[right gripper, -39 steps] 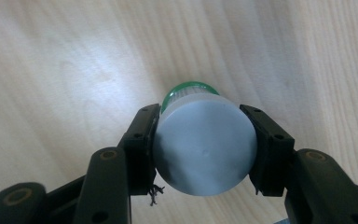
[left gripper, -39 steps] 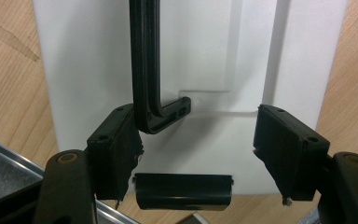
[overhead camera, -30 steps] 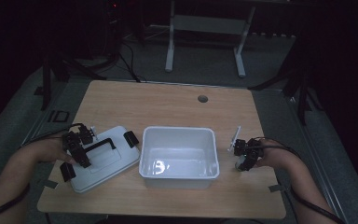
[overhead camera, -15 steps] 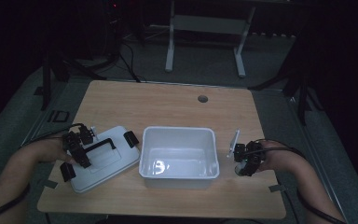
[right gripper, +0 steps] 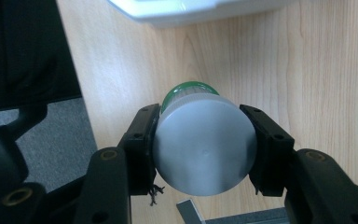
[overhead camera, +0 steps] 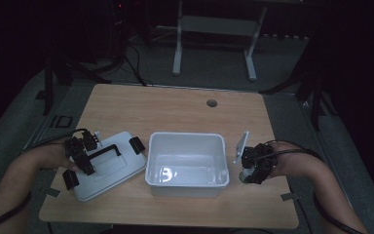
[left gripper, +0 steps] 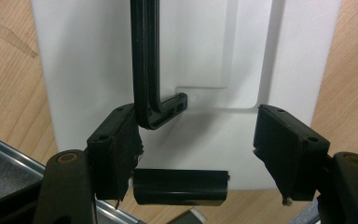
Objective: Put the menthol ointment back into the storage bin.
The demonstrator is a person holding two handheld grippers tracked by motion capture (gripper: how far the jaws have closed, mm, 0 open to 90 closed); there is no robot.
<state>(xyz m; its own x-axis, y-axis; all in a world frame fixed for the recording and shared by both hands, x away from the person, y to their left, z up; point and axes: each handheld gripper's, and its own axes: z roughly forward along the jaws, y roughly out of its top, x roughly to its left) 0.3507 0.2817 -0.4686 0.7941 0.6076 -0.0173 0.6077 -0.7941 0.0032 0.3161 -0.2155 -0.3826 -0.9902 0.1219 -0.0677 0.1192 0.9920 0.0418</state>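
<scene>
A white open bin (overhead camera: 185, 137) stands mid-table. Left of it its white lid (overhead camera: 121, 170) lies flat, with a black handle (overhead camera: 106, 152) and black clips. My left gripper (overhead camera: 80, 157) hovers over the lid's left end. In the left gripper view the jaws (left gripper: 196, 144) stand apart; the handle (left gripper: 144, 60) runs past the left jaw and a clip (left gripper: 179, 186) lies below. Right of the bin, my right gripper (overhead camera: 251, 168) is shut on a jar (overhead camera: 245, 174). In the right gripper view its grey cap (right gripper: 204, 149) sits between the pads, with a green body (right gripper: 189, 88) beyond.
The wooden table has a round cable hole (overhead camera: 212, 103) at the back and tape marks at its front corners (overhead camera: 288, 196). Beyond the table is dark floor with a metal frame's legs (overhead camera: 177, 48). The bin's rim (right gripper: 191, 11) lies just ahead of the jar.
My right gripper has lifted the jar off the table and drifted slightly toward the near edge. The left gripper and the lid have stayed still.
</scene>
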